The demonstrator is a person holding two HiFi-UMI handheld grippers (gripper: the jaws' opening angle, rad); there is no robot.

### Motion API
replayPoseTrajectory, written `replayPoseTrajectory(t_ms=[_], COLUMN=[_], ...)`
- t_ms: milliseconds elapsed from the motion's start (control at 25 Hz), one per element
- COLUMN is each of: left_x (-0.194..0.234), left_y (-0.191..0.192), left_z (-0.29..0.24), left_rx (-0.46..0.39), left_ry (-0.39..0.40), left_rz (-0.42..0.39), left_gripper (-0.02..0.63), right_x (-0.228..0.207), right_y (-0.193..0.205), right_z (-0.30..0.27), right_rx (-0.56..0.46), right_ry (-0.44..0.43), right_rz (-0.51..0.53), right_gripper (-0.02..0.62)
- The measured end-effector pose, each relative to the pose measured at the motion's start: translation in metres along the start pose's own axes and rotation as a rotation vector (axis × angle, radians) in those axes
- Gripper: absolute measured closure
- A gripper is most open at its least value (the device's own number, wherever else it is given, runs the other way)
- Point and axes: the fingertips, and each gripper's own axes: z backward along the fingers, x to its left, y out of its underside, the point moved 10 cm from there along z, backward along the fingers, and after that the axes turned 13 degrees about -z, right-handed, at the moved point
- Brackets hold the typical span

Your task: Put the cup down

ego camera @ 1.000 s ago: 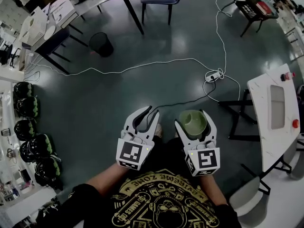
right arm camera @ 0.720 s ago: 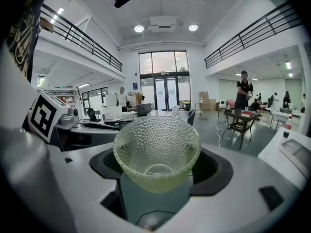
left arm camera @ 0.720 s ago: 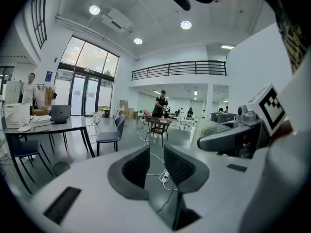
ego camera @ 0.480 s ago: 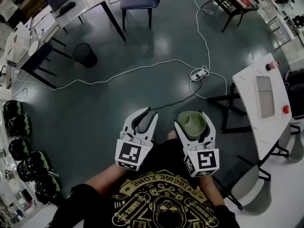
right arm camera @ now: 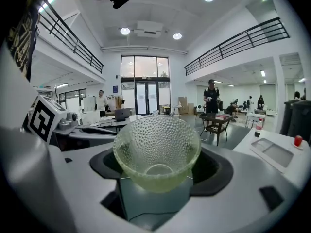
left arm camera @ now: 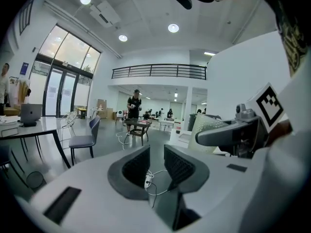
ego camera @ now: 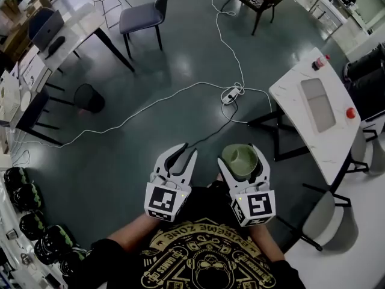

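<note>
A green dimpled glass cup [ego camera: 240, 159] sits upright between the fingers of my right gripper [ego camera: 242, 155], held in the air above the dark floor. In the right gripper view the cup [right arm camera: 156, 149] fills the space between the jaws, which are shut on its lower wall. Just left of it, at the same height, my left gripper [ego camera: 182, 152] carries nothing. In the left gripper view the left gripper [left arm camera: 156, 166] has its ribbed pads a narrow gap apart, with floor and cable visible through the gap.
A white table [ego camera: 301, 110] with a red button and a small bottle stands to the right. A white cable and power strip [ego camera: 229, 94] lie on the floor ahead. A blue chair [ego camera: 141, 17], a black bin [ego camera: 89, 97] and desks lie far left; a grey chair [ego camera: 325, 221] stands at lower right.
The room has slid leftward in the head view, and the white table now lies closer to my right gripper. Both grippers keep their pose, the cup still held.
</note>
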Motion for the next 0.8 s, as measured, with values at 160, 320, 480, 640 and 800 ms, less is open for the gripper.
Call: replayPoseTrajectory(t_ms=[160,320,480,640,800], left_x=[-0.084,-0.103,-0.123,-0.139,-0.155], left_y=[-0.029,-0.046,-0.063,-0.073,-0.086], left_z=[-0.083,-0.105,-0.122,-0.141,-0.154], left_rx=[-0.006,-0.004,-0.004,-0.005,-0.002], left_ry=[0.041,0.074,0.1,0.12,0.142], left_rz=[-0.023,-0.035,-0.048,-0.06,-0.077], left_gripper=[0.505,0.505,0.505,0.505,0.505], right_x=[-0.113,-0.14,-0.164,-0.187,-0.203], right_y=[-0.015,-0.025,-0.036,-0.04,-0.046], right_z=[0.038,0.051,0.066,0.075,0.089], right_rx=[-0.024,-0.036,-0.049,-0.054,-0.063], right_ry=[0.039,0.066,0.089,0.11,0.125], right_rz=[-0.023,-0.046,-0.059,-0.066,-0.068], right_gripper=[0.209,0.209,0.209,0.209,0.209])
